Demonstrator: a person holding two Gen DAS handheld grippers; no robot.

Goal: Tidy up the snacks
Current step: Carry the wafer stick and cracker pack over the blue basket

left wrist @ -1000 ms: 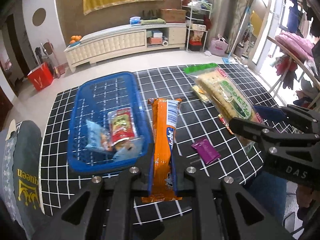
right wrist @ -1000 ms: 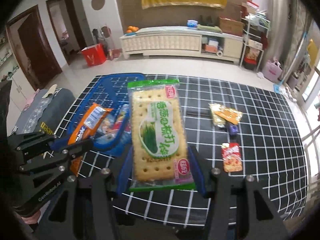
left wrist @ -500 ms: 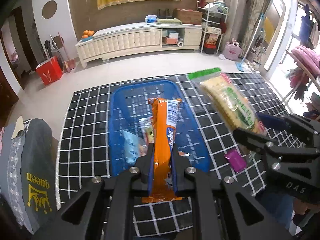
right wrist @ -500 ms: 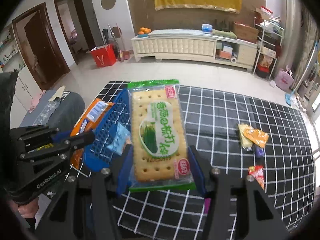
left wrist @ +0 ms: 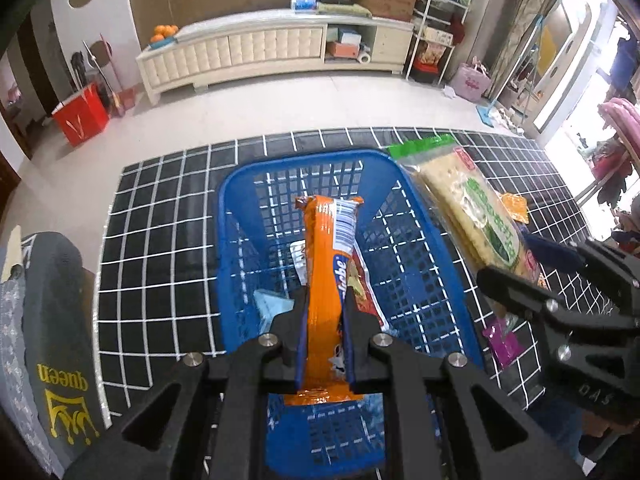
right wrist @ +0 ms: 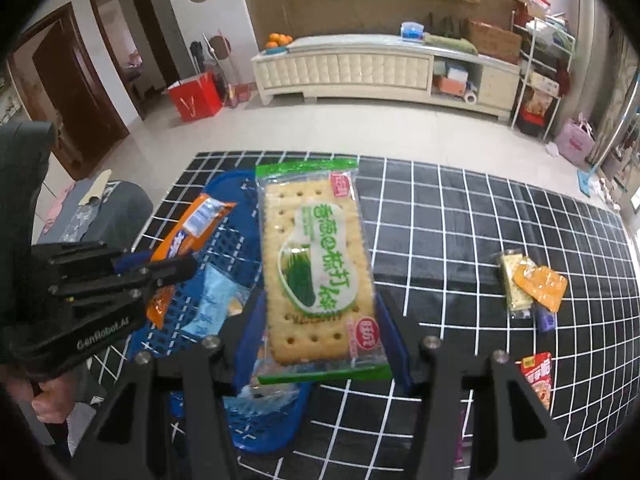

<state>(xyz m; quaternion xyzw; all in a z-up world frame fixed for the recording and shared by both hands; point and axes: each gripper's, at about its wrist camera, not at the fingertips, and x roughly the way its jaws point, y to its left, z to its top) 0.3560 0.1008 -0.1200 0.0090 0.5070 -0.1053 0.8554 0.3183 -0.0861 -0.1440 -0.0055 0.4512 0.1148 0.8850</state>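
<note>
Orange snack packet (left wrist: 326,280): long, narrow, glossy wrapper with a white barcode panel near its far end and blue lettering along one side. We find it clamped on edge between the pads of the left gripper (left wrist: 325,344), jaws drawn close on its lower part, the far end sticking out past the fingertips.

Cracker pack (right wrist: 316,268): wide, flat, clear film with green end seals, a green and white label and pale holed crackers showing through. We find the right gripper (right wrist: 320,344) closed on its near end, jaws about half apart to span its width.

Blue basket (left wrist: 420,264): slotted plastic, on the black white-gridded mat (left wrist: 160,240), holding a pale blue sachet (left wrist: 272,304) and a red packet (left wrist: 366,292). The orange packet hangs directly above its interior; the cracker pack hangs over its right rim.

Loose snacks (right wrist: 532,284) lie on the mat, well apart from the basket.
</note>
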